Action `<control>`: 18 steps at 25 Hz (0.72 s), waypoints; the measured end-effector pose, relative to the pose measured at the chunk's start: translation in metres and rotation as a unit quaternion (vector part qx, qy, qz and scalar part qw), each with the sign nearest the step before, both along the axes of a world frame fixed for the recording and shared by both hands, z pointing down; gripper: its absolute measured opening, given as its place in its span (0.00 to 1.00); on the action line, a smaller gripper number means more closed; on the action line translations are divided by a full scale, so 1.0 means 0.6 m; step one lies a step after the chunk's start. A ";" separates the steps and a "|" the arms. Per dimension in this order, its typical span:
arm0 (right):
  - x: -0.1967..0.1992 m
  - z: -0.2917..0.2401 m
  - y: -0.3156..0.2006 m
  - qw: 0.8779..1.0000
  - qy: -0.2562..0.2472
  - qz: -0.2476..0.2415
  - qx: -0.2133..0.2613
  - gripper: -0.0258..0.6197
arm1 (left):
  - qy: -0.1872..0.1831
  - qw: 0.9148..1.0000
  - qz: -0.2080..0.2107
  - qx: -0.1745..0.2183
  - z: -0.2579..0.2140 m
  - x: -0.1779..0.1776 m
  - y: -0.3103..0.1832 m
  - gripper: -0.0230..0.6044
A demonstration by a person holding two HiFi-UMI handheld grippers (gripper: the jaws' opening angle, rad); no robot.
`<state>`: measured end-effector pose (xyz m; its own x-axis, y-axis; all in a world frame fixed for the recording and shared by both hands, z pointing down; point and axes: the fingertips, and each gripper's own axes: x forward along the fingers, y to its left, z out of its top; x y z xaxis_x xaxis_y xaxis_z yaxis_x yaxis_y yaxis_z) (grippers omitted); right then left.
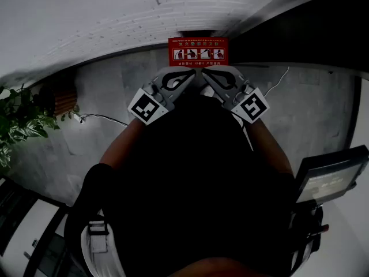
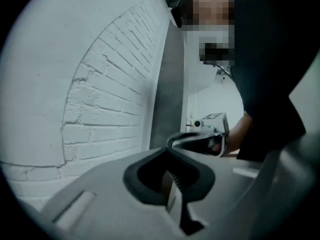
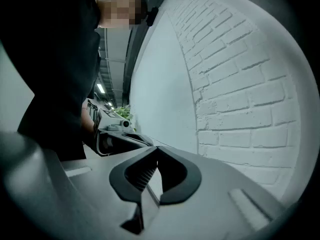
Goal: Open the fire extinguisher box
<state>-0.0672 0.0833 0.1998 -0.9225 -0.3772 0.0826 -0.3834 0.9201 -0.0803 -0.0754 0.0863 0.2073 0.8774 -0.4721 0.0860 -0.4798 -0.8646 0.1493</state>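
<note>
While the person is standing over it, the red fire extinguisher box (image 1: pixel 198 51) is sitting at the foot of the white brick wall (image 1: pixel 86 16), just beyond both tool tips. The left gripper (image 1: pixel 187 78) is showing its jaws pressed together with nothing between them. The right gripper (image 1: pixel 209 78) is doing likewise, empty. Judgement: both are being held forward, tips converging, to line up on the box front; no contact is showing. The box label is carrying white pictograms and lines of characters, too small to read.
</note>
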 end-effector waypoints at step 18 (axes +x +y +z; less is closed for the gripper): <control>0.068 0.079 -0.016 0.993 0.013 0.092 -0.079 0.06 | -0.025 0.999 0.006 -0.041 0.041 0.014 0.008 0.04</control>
<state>-0.0267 0.0738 0.2470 -0.8361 -0.5193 0.1770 -0.5475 0.8109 -0.2067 -0.0667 0.0908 0.2319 0.8762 -0.4515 0.1688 -0.4788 -0.8557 0.1963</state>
